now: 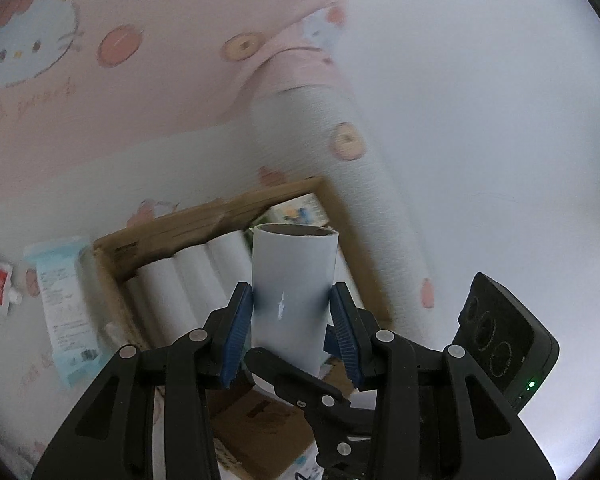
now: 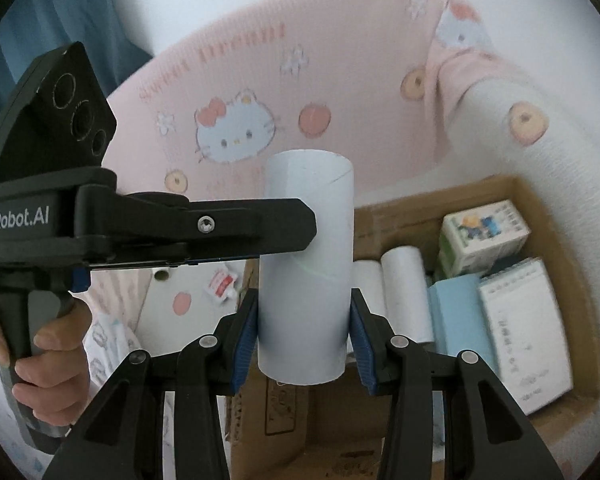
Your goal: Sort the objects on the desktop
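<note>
The pink-and-white cartoon blanket [image 2: 260,92] is seen spread behind and around everything, bunched into a roll [image 2: 540,152] along the far edge of the cardboard box [image 2: 560,248]. The box is crowded: white rolls [image 2: 404,292] are laid side by side against one wall, a notepad [image 2: 524,328] and a printed carton [image 2: 484,236] are packed beside them, and little free floor is left inside. A pale cardboard tube [image 2: 308,272] is held upright over the box's near rim, pinched by both claws at once. The right claw [image 2: 306,336] is clamped low on it; the left claw [image 1: 290,316] is clamped across it higher up. Sachets [image 1: 60,300] are left outside the box wall.
</note>
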